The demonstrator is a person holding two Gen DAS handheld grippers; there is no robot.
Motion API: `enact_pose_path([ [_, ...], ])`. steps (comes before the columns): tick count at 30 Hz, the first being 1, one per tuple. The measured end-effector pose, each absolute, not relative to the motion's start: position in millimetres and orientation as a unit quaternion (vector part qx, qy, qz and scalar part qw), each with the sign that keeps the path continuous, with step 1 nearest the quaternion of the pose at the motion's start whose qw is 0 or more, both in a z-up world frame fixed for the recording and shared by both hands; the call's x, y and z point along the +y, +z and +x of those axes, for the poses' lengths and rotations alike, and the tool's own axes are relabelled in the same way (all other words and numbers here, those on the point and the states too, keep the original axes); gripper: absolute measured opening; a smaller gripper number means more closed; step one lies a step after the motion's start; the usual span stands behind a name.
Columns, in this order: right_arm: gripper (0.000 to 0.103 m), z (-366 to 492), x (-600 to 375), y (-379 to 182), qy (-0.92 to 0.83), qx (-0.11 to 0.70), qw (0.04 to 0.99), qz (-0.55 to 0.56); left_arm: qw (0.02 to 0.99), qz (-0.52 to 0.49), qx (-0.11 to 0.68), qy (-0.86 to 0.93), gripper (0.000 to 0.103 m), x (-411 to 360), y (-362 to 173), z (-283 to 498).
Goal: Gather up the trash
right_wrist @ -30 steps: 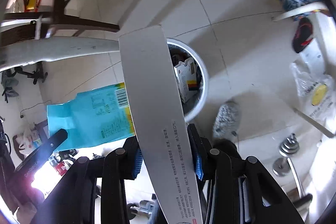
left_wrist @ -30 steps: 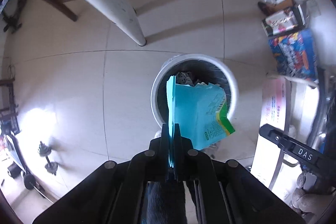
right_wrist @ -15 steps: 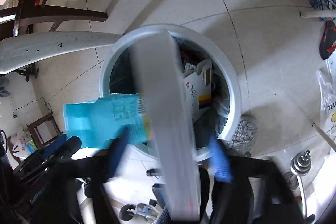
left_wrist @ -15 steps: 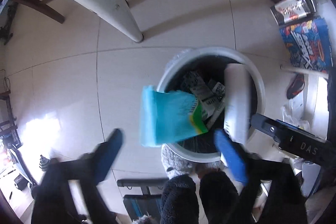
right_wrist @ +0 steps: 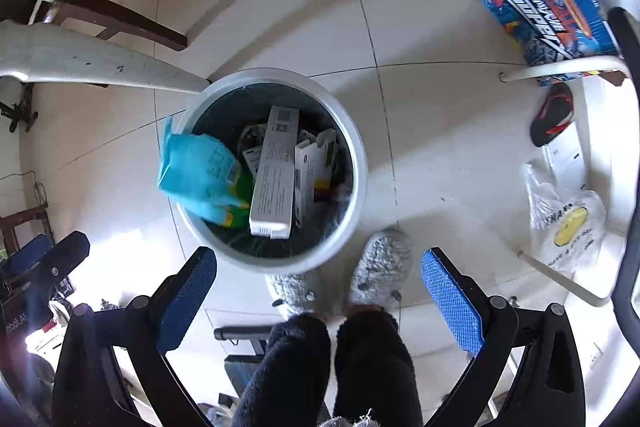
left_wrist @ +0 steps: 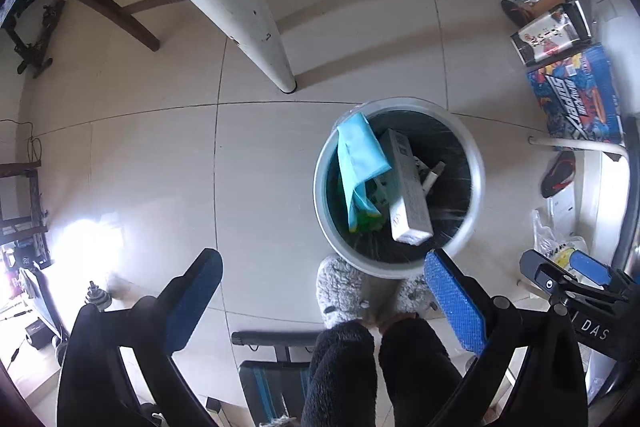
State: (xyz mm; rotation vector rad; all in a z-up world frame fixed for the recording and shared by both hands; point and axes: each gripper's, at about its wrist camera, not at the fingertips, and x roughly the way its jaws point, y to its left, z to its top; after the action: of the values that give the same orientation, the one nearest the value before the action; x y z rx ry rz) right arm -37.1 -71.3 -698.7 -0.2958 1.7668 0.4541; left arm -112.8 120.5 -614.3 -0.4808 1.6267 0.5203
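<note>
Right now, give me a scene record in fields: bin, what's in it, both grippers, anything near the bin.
bin: round white trash bin with dark liner, on tiled floor
teal bag: teal bag at the bin's rim, tipping in, blurred
long box: long white box inside, on other cartons
left gripper: left gripper open, jaws have just been opening, nothing between them
right gripper: right gripper open, jaws have just been opening, nothing between them
near bin: person's grey slippers; white table leg

Pale tiled floor [left_wrist: 160, 155] carries a round white bin [left_wrist: 478, 187] — beside it a white table leg [left_wrist: 256, 27], 2 grey fuzzy slippers [right_wrist: 382, 267], a colourful box [right_wrist: 552, 11], a dark shoe [right_wrist: 552, 115] and a plastic bag [right_wrist: 568, 227].
</note>
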Motion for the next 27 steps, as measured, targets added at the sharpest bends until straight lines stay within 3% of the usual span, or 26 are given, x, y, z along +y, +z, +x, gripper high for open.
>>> enact_pose_path([
  [9, 0.103, -42.5, -97.7, -573.0, 0.206, 0.751, 0.617, -0.116, 0.649, -0.224, 0.693, 0.218, 0.103, 93.3, -487.9, -120.7],
  [27, 0.103, -40.1, -154.4, -211.2, 0.311, 0.705, 0.637, -0.041, 0.723, -0.28, 0.616, 0.144, 0.103, 61.4, -211.7, -138.6],
])
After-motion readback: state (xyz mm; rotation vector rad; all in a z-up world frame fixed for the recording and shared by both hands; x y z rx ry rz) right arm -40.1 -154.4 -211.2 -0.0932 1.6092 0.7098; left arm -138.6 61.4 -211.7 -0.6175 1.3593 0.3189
